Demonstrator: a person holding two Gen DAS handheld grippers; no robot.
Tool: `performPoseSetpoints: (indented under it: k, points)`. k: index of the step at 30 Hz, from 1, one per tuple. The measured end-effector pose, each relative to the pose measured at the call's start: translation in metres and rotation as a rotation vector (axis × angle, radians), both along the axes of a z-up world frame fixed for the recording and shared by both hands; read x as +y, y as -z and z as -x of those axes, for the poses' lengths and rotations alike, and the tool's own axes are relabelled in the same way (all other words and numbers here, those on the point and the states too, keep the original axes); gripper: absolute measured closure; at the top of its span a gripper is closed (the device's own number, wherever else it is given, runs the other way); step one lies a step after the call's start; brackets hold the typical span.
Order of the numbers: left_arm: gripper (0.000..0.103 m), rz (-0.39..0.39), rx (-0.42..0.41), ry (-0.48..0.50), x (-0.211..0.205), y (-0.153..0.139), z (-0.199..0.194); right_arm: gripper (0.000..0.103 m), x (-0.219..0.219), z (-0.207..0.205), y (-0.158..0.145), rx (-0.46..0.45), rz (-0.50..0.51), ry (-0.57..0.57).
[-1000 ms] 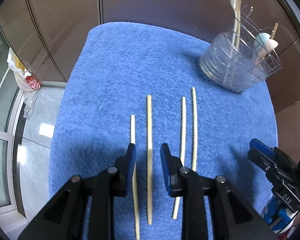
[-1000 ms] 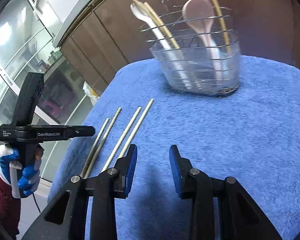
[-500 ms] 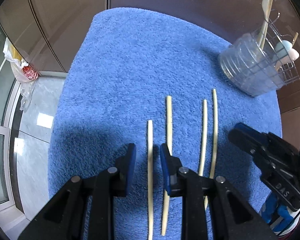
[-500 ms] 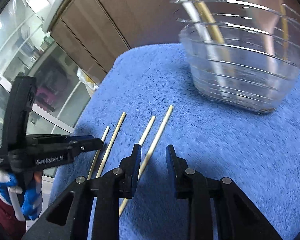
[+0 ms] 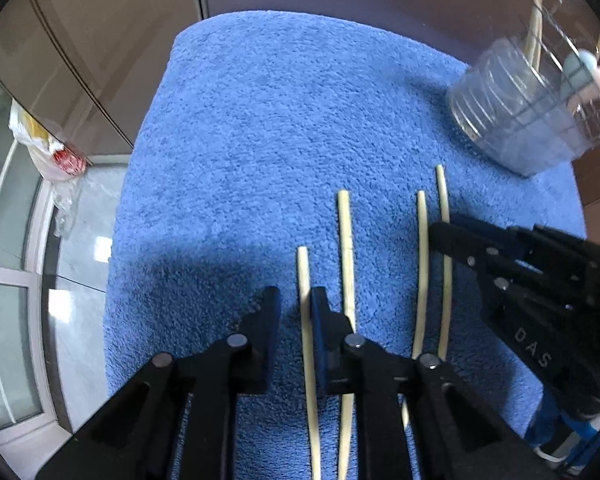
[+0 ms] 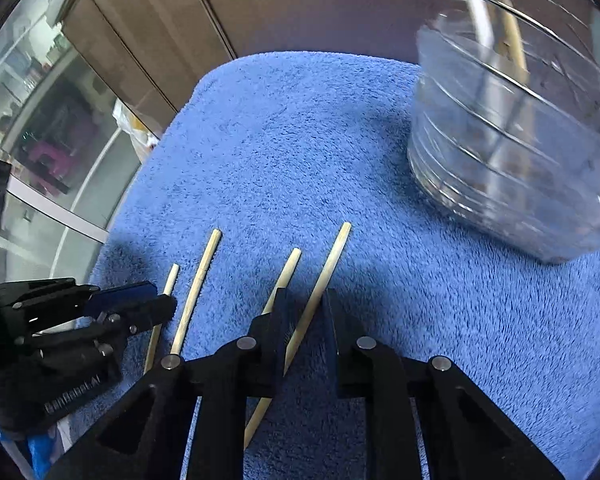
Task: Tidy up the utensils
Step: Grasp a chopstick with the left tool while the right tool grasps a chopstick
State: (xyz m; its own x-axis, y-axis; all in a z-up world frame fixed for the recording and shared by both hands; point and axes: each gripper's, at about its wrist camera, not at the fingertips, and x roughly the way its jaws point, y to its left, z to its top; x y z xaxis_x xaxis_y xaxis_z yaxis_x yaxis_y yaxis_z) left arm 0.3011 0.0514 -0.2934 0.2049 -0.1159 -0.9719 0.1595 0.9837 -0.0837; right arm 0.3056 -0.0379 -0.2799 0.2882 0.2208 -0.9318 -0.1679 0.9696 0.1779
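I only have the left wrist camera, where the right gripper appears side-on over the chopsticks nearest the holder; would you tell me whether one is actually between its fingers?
Observer: Yes. In the right wrist view the right gripper straddles the outermost chopstick, the one nearest the holder. Its jaws have just been closing, but a gap shows between the stick and one pad.
Operator: Thank you. Is the neighbouring chopstick caught as well?
Observer: No. The neighbouring chopstick runs outside the jaws and passes behind one finger.
Operator: Is the outermost one lifted yet?
Observer: It appears not. Its near end shows below the gripper, seemingly lying on the blue towel.
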Motion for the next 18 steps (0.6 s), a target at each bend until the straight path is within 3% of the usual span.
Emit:
performPoseSetpoints:
  k: [5, 9, 13, 18]
  points:
    - [0.098, -0.024, -0.036, 0.003, -0.008, -0.004, 0.010, 0.094, 0.005, 0.006, -0.001, -0.014, 0.017, 0.001]
    - [0.098, -0.007, -0.080, -0.014, -0.002, -0.010, 0.020, 0.098, -0.005, 0.013, -0.002, -0.019, -0.020, 0.016]
    - [0.098, 0.007, -0.157, -0.021, 0.002, -0.030, 0.036, 0.098, -0.023, 0.024, -0.009, -0.041, -0.073, 0.019]
    - [0.098, 0.035, -0.295, -0.019, 0.006, -0.066, 0.067, 0.098, -0.037, 0.059, -0.036, -0.147, -0.167, -0.009]
